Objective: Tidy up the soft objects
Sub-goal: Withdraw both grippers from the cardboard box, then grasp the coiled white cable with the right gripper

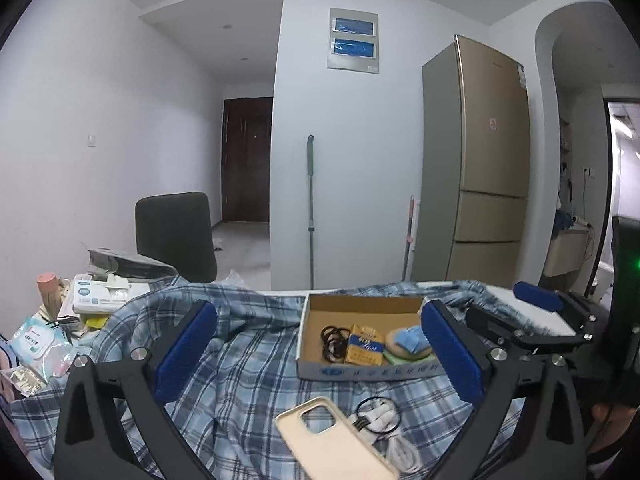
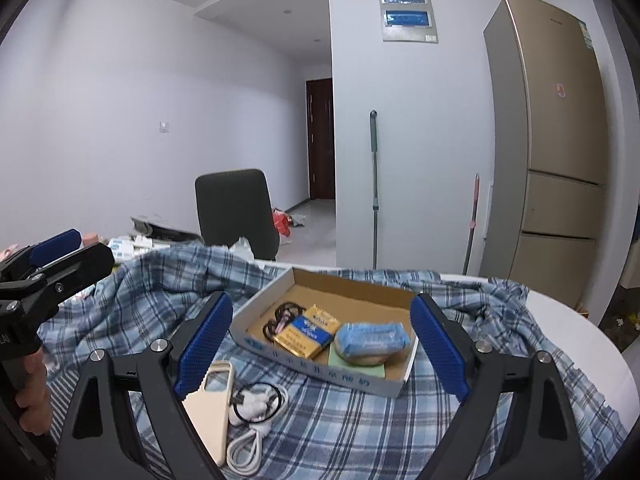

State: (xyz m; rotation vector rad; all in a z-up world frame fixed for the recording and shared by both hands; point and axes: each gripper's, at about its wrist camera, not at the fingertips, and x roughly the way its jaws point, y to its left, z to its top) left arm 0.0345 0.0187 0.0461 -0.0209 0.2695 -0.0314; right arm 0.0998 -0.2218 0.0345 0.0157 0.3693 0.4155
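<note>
A shallow cardboard box (image 1: 362, 306) (image 2: 352, 284) sits on a blue plaid cloth (image 1: 248, 364) (image 2: 360, 416). In it lie black hair ties (image 1: 332, 342) (image 2: 278, 322), a yellow pack (image 1: 362, 344) (image 2: 310, 336), and a blue packet on a green sponge (image 1: 410, 342) (image 2: 370, 342). A beige phone case (image 1: 332, 440) (image 2: 212, 404), a black hair tie (image 1: 378, 416) (image 2: 256, 402) and a white cable (image 1: 402, 450) (image 2: 246, 448) lie in front of the box. My left gripper (image 1: 320, 354) is open above the cloth. My right gripper (image 2: 322, 354) is open in front of the box.
Wet wipes (image 1: 38, 346), tissue packs (image 1: 100, 292) and clutter sit at the table's left. A dark chair (image 1: 174, 236) (image 2: 238, 212) stands behind the table. A mop (image 1: 310, 208) and a gold fridge (image 1: 480, 160) are at the back wall.
</note>
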